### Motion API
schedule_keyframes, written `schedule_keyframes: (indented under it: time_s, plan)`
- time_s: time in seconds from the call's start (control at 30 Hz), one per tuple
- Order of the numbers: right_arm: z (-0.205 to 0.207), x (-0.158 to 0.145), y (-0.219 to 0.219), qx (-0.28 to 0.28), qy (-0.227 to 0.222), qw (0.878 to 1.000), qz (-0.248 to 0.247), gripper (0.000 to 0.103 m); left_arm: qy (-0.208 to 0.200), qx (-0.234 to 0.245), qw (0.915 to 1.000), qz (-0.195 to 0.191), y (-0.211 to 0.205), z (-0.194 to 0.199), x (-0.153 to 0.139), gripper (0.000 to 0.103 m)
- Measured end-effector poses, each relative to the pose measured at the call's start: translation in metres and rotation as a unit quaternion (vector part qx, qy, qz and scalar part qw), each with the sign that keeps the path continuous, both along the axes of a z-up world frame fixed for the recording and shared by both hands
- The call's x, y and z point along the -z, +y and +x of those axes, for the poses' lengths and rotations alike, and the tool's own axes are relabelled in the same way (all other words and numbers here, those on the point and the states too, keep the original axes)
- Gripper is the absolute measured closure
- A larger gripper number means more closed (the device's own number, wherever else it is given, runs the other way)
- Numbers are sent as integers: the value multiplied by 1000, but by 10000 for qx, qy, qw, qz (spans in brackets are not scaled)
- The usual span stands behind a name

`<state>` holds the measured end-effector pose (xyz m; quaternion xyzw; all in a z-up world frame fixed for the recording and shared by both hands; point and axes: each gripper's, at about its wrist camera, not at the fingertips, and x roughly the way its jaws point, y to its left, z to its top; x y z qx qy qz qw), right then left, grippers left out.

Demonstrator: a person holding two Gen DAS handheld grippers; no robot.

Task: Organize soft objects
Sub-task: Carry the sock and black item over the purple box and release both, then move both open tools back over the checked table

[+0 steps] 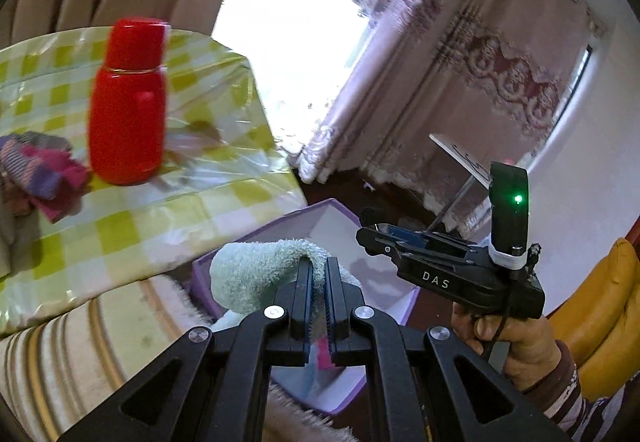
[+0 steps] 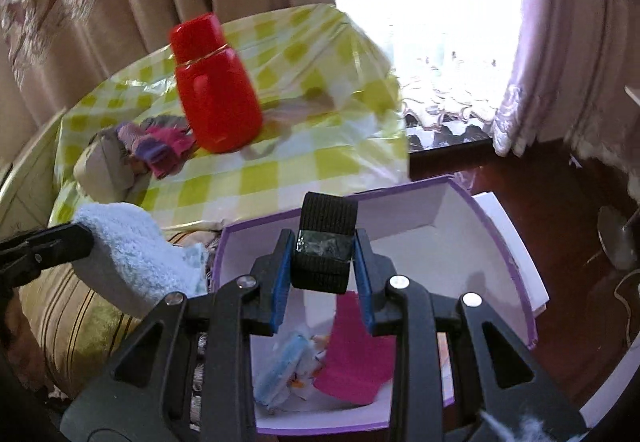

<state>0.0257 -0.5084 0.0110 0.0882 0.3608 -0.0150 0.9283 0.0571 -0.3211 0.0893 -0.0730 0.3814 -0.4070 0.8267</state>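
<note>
My left gripper (image 1: 319,266) is shut on a pale blue-green fluffy towel (image 1: 256,270) and holds it just left of the purple box (image 1: 340,222); the towel also shows in the right wrist view (image 2: 128,246). My right gripper (image 2: 324,242) is shut on a black ribbed roll with a shiny band (image 2: 326,238), held over the open purple box (image 2: 500,238). Inside the box lie a pink cloth (image 2: 356,358) and a light blue patterned cloth (image 2: 288,366). A purple and pink cloth bundle (image 2: 156,142) lies on the table; it also shows in the left wrist view (image 1: 36,166).
A red flask (image 1: 128,102) stands on the table with the green checked cover (image 1: 160,218), next to the bundle; the flask also shows in the right wrist view (image 2: 216,82). A grey folded item (image 2: 104,166) lies at the table's left. A striped cushion (image 2: 68,314) sits below. Curtains and a bright window are behind.
</note>
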Motion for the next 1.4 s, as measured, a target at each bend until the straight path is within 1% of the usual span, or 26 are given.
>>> schedule_keyframes:
  time_s: [0.1,0.17,0.2,0.27,0.33,0.4,0.43,0.47,0.5,0.53,0.6,0.7,0.8,0.87,0.93,0.97,1.03,1.1,1.13,1.17,1.2,1.23,1.27,1.33,1.37,1.4]
  plan:
    - [-8,-1,-15,143,-89,9998,69,68,71,121,9999,55,-18,1,1,92]
    - [-12,0,-23,244,-118,9996,119,67,128,135,9997,188,-28,1,4,81]
    - [-13,2,-28,295,-114,9994,173,67,128,114,9996,223,-28,1,5,70]
    - [-15,5,-33,320,-116,9991,241,67,127,96,9995,259,-28,-2,8,62]
    - [-16,8,-34,313,-117,9988,354,66,96,86,9994,332,-28,-5,9,62]
    - [-16,10,-33,291,-134,9979,567,66,-159,-93,9985,524,-24,-10,9,62]
    - [-16,9,-33,285,-146,9976,620,64,-347,-255,9967,683,-23,-13,9,62]
    - [-16,7,-31,272,-193,9968,723,58,-506,-418,9941,865,-21,-17,12,62]
    - [-16,5,-29,270,-224,9961,811,55,-537,-508,9925,972,-18,-19,14,62]
    - [-15,2,-27,275,-244,9946,970,51,-437,-637,9918,1013,-12,-20,20,62]
    - [-13,-5,-22,261,-286,9920,1198,49,-226,-804,9919,954,-2,-22,27,62]
    - [-9,-22,-8,250,-451,9903,1290,46,108,-1129,9890,949,13,-22,37,62]
    - [-2,-46,3,315,-653,9856,1527,44,573,-1303,9873,703,27,-26,49,62]
    - [3,-63,13,386,-817,9845,1506,38,647,-1373,9864,623,34,-29,51,62]
    - [9,-81,27,358,-1013,9818,1567,32,691,-1458,9860,426,41,-26,52,62]
    - [11,-86,32,344,-1050,9811,1590,27,713,-1514,9854,325,45,-25,52,62]
    - [17,-97,47,269,-1138,9801,1602,22,832,-1473,9854,183,46,-23,54,62]
    - [24,-105,63,232,-1179,9809,1530,22,1175,-1331,9840,-126,46,-21,61,62]
    - [27,-108,69,247,-1197,9808,1522,21,1440,-1251,9812,-303,47,-19,68,62]
    - [30,-109,73,278,-1203,9809,1505,21,1551,-1218,9796,-381,47,-19,70,63]
    - [34,-111,79,283,-1207,9815,1460,21,1552,-1223,9793,-434,51,-18,69,69]
    - [38,-112,84,289,-1204,9822,1409,22,1386,-1459,9789,-349,60,-17,62,75]
    - [41,-113,89,283,-1197,9839,1295,22,1204,-1720,9775,-198,68,-16,55,75]
    - [44,-114,100,265,-1200,9877,971,22,850,-2152,9728,-62,89,-12,42,78]
    - [46,-113,106,259,-1173,9892,835,21,586,-2418,9682,263,100,-9,32,82]
    - [50,-110,113,172,-1133,9906,742,21,482,-2490,9668,310,107,-8,28,88]
